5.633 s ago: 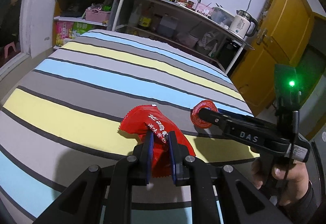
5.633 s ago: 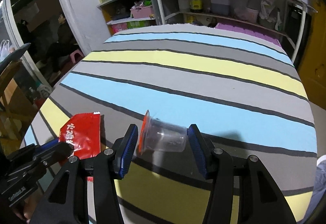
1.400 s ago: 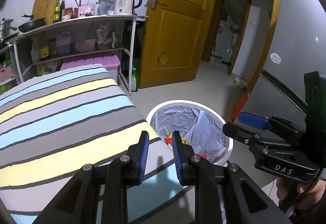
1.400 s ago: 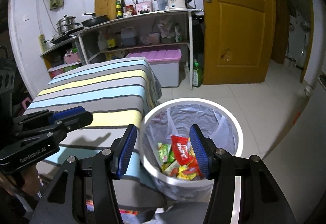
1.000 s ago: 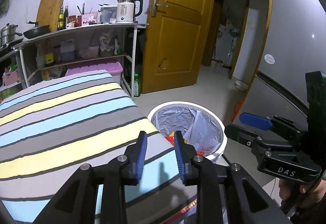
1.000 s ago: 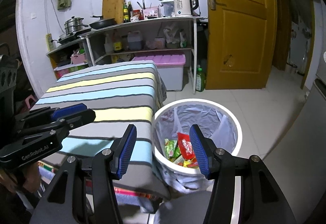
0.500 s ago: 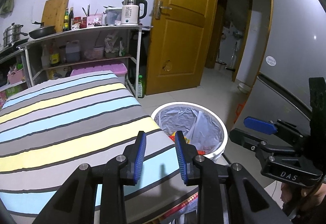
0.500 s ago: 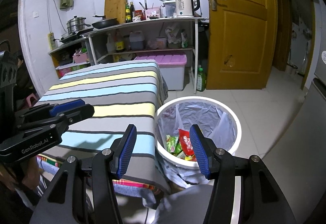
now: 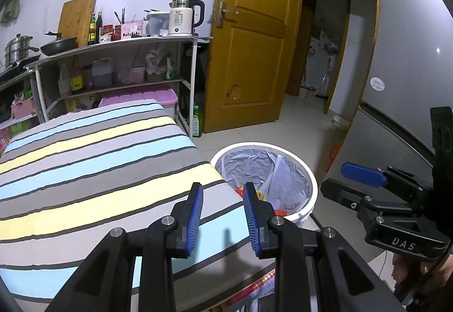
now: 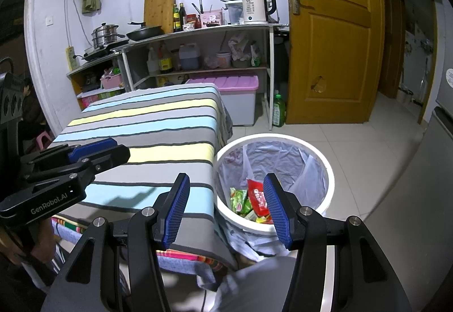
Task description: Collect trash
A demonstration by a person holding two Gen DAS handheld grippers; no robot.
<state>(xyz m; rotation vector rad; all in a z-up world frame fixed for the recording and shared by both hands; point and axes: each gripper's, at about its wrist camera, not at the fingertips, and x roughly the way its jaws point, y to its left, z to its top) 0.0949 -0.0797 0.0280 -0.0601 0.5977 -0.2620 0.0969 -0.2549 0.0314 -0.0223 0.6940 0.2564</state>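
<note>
Nearest the lens, the left gripper [image 9: 222, 215] hangs over the near corner of the striped blue, yellow and grey tablecloth [image 9: 85, 170], its blue-padded fingers [image 9: 195, 215] apart with nothing between them. The right gripper [image 10: 226, 207] is likewise spread wide and empty, held above the gap between the table edge and the bin, probably because both have let go of their loads and are drawn back clear of the rim.

Just beyond the table corner stands the round white trash bin with a grey plastic liner [image 10: 320, 159]. The task's things lie in its bottom: a red snack wrapper [image 10: 256, 195] beside green packets [image 10: 239, 200]. No trash shows on the cloth, so the collecting looks finished or nearly so.

Farther off are the metal kitchen shelf [image 10: 198, 28] with a white electric kettle [image 10: 256, 10] on top, and the yellow-brown wooden door [image 10: 334, 37].

Compared with 5.6 s ago, the red wrapper has left the left fingers and the clear cup has left the right jaws; over the last second both grippers have backed away from the bin, so it looks smaller
</note>
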